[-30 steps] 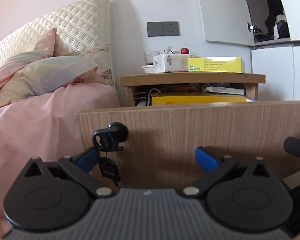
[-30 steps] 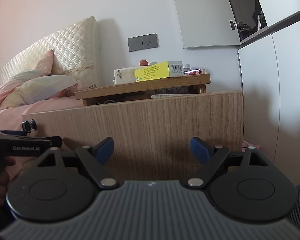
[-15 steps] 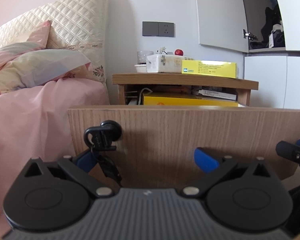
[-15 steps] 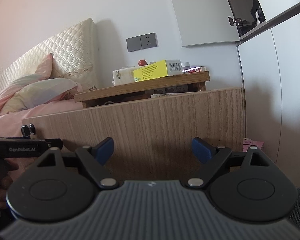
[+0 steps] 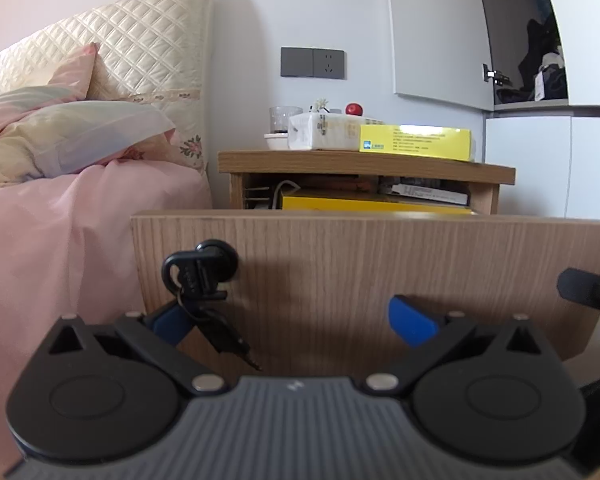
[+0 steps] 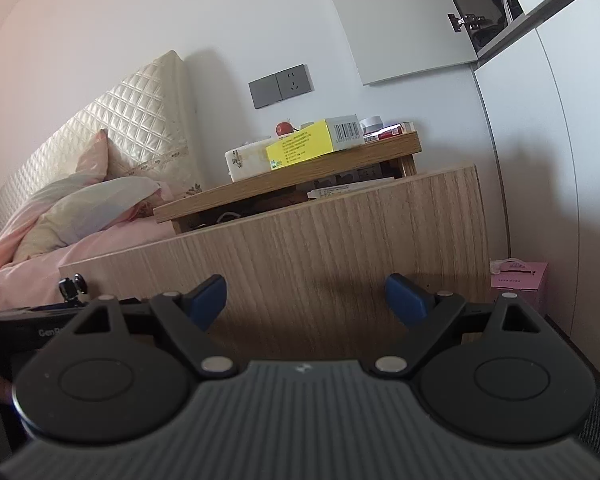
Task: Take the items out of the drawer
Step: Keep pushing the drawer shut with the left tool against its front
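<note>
The wooden drawer front (image 5: 380,280) (image 6: 340,240) of a bedside table stands pulled out towards me. A black key with a hanging bunch (image 5: 198,276) sits in its lock at the left. Inside the drawer a yellow box (image 5: 376,203) and a white packet (image 5: 432,194) show above the front's top edge. My left gripper (image 5: 290,318) is open, just before the drawer front, its left finger beside the keys. My right gripper (image 6: 306,298) is open too, close to the front's lower right part, holding nothing.
On the table top (image 5: 364,160) lie a yellow box (image 5: 416,142), a tissue pack (image 5: 320,136), a glass (image 5: 284,118) and a red ball (image 5: 354,109). A pink-covered bed (image 5: 60,220) lies at the left, white wardrobe doors (image 6: 548,160) at the right, a pink box (image 6: 520,284) on the floor.
Both grippers have drawn back and sunk a little from the drawer front. The right view has tilted anticlockwise. Both stay open.
</note>
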